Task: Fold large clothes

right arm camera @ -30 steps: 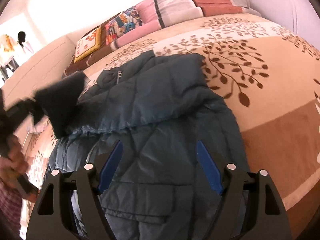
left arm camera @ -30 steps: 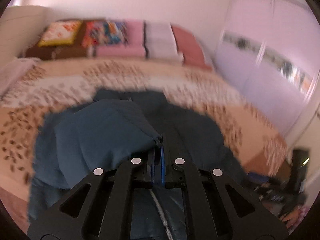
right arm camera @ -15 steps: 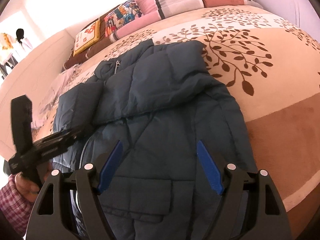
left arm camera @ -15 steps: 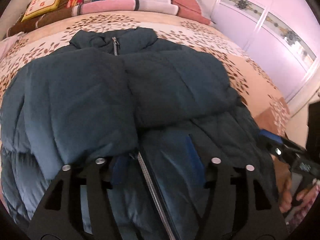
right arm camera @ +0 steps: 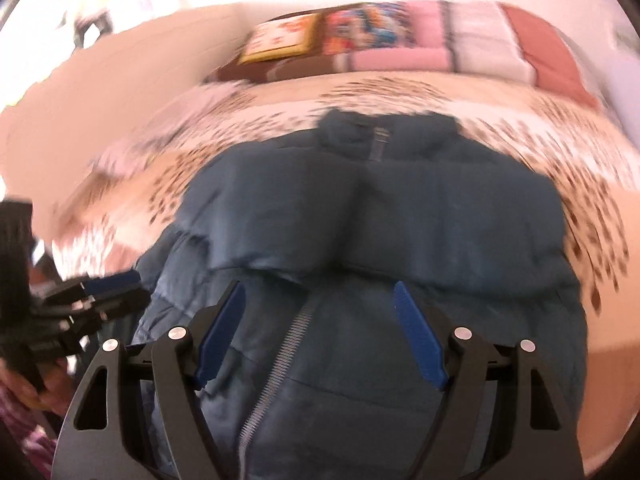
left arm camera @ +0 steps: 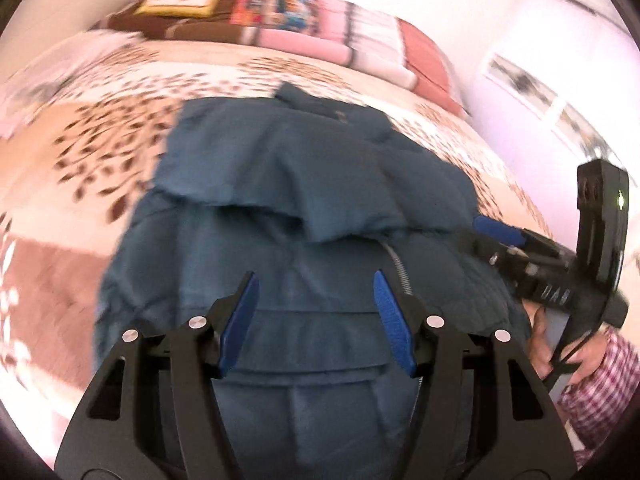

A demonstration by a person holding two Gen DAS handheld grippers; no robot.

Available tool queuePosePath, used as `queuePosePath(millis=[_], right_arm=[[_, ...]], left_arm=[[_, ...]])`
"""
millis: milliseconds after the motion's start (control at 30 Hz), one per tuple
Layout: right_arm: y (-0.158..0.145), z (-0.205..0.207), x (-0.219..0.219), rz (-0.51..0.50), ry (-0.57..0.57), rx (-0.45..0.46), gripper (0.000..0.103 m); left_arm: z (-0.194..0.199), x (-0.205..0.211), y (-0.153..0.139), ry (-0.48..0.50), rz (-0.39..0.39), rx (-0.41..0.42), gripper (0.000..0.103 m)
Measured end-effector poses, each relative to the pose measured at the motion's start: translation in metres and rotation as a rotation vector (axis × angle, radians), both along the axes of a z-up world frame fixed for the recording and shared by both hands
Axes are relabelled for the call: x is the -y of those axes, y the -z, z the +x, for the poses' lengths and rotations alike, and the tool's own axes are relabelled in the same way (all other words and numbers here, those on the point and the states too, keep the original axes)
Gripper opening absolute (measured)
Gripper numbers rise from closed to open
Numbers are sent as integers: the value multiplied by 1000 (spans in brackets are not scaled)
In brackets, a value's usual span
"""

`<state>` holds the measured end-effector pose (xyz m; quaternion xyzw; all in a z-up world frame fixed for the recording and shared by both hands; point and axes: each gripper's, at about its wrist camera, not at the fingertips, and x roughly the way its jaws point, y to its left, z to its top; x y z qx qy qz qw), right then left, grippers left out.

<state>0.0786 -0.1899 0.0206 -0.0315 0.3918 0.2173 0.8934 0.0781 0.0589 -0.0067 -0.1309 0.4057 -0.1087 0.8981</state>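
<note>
A dark blue puffer jacket [left arm camera: 320, 184] lies front up on the bed, collar toward the pillows, with both sleeves folded across its chest. My left gripper [left arm camera: 314, 276] hovers open over the jacket's lower left front, nothing between its blue pads. In the right wrist view the jacket [right arm camera: 400, 220] fills the middle. My right gripper [right arm camera: 320, 284] stands open above the zipper [right arm camera: 288, 344] and holds nothing. Each gripper shows in the other's view: the right gripper [left arm camera: 496, 232] at the jacket's right edge, the left gripper [right arm camera: 112, 280] at its left edge.
The bedspread [left arm camera: 100, 152] is cream and tan with a brown leaf print. Several pillows [left arm camera: 288, 4] line the head of the bed. Pale wardrobe doors [left arm camera: 540, 92] stand on the right. A hand in a checked sleeve [left arm camera: 592, 364] grips the right tool.
My left gripper opened and let go of the left sleeve, which now lies folded over the chest. Both grippers swung sideways and drew back toward the jacket's lower half.
</note>
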Motion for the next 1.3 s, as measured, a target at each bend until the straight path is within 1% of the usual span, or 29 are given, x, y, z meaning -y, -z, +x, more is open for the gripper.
queuePosePath(millis=[133,233,367,400,433,467,500,533,567,633,667,733,800,833,900,967,1033,1067,1100,1133,1200,1300], right_arm=[[11,-1,-67,-163,-137,69,75],[28,0,-104,-295,-188,131,75],[50,7,-136,-448,-227,200,75],[55,9,-141,-488,-230,225,69],[58,12,-143,-504,-231,238,45],[57,16,-141,-502,-224,227,37],[53,21,-135,-460,-211,195,30],[45,25,-125,-400,-188,182,24],[39,24,-118,-367,-168,183,22],[22,27,-96,-297,-110,191,20],[11,28,-81,-242,-73,191,20],[-9,33,-44,-113,8,168,20],[-19,39,-15,-22,79,134,20],[-21,43,7,32,128,103,20],[-19,43,34,95,191,61,20],[-9,45,61,141,258,5,20],[7,46,85,200,316,-78,21],[12,46,91,230,329,-104,24],[19,44,101,270,340,-135,36],[26,44,111,320,355,-170,53],[32,43,127,397,390,-195,67],[38,40,144,486,415,-228,68]], left_arm=[[-7,-21,0,-50,-18,13,59],[-10,-28,0,-57,-29,22,59],[-13,-37,0,-66,-40,29,59],[-14,-39,0,-67,-44,29,59],[-14,-40,0,-68,-48,30,59],[-14,-41,0,-70,-50,31,59],[-14,-41,0,-70,-51,35,59],[-14,-41,-1,-70,-50,37,59],[-14,-41,0,-72,-48,37,59],[-12,-40,1,-73,-53,32,59],[-10,-39,2,-74,-56,28,59],[-9,-35,2,-65,-58,25,59],[-6,-30,2,-57,-52,22,59],[-4,-28,2,-55,-48,22,59],[-1,-23,2,-50,-43,18,59],[2,-18,2,-42,-32,14,59],[8,-13,0,-37,-11,18,59],[11,-12,-1,-36,-5,18,59],[15,-10,-3,-34,2,19,59],[20,-9,-5,-33,10,21,59],[30,-7,-7,-43,24,25,59],[48,-5,-11,-59,52,33,59]])
